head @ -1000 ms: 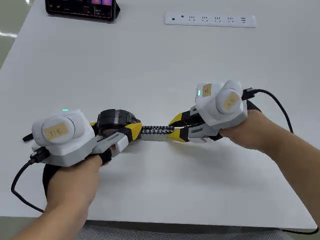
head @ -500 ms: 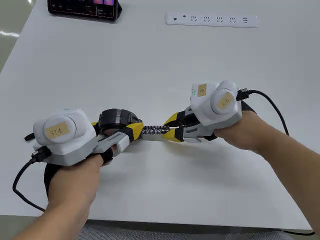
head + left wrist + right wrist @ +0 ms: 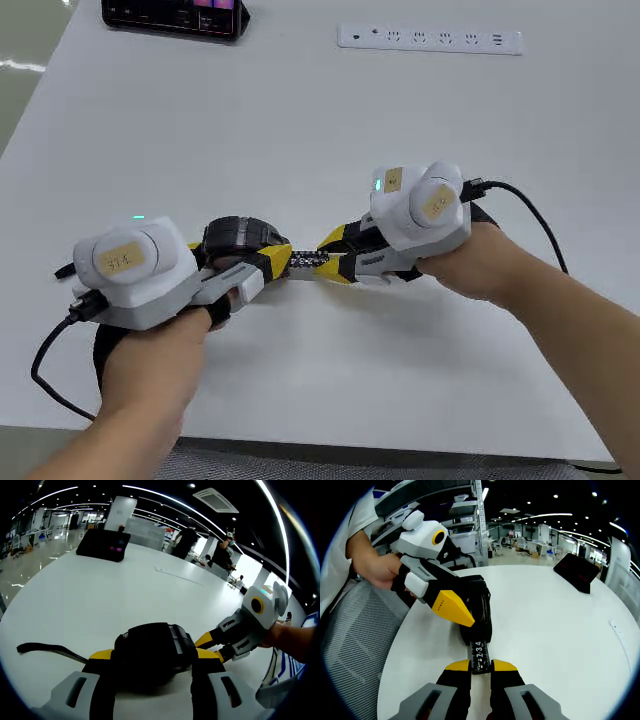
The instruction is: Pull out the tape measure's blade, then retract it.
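On the near half of the white table: left gripper at left, yellow-tipped jaws clamped around the black tape measure, which sits on the tabletop. Just right of it, right gripper pinches the blade near its end. Short length of blade out between them; digits 2, 3, 4 readable.

We count two grippers: left gripper, right gripper. One tape between the left fingers, one blade between the right ones. Beyond the fingertips: one power strip, one screen. Two cables behind the fingers: left cable, right cable. One table.
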Tool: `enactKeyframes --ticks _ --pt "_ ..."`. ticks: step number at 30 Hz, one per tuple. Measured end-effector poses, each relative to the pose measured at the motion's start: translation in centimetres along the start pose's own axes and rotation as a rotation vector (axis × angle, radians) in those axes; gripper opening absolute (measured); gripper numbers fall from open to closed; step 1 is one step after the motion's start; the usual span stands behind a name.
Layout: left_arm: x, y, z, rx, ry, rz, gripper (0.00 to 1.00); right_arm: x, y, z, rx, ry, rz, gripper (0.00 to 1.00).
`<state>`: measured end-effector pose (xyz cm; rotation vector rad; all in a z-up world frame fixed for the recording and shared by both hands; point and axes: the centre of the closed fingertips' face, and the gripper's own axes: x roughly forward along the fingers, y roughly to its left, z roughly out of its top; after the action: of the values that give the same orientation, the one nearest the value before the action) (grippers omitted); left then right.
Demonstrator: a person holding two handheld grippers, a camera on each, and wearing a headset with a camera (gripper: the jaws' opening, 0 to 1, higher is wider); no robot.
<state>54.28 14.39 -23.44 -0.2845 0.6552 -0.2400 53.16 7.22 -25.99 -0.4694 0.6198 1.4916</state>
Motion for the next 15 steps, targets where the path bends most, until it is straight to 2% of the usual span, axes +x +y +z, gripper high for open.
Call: enactKeyframes --ticks 15 --pt "0.0 0.0 -0.1 -0.002 -0.002 0.000 0.56 1.3 0.2 1.0 0.003 -0.020 0.011 0.10"
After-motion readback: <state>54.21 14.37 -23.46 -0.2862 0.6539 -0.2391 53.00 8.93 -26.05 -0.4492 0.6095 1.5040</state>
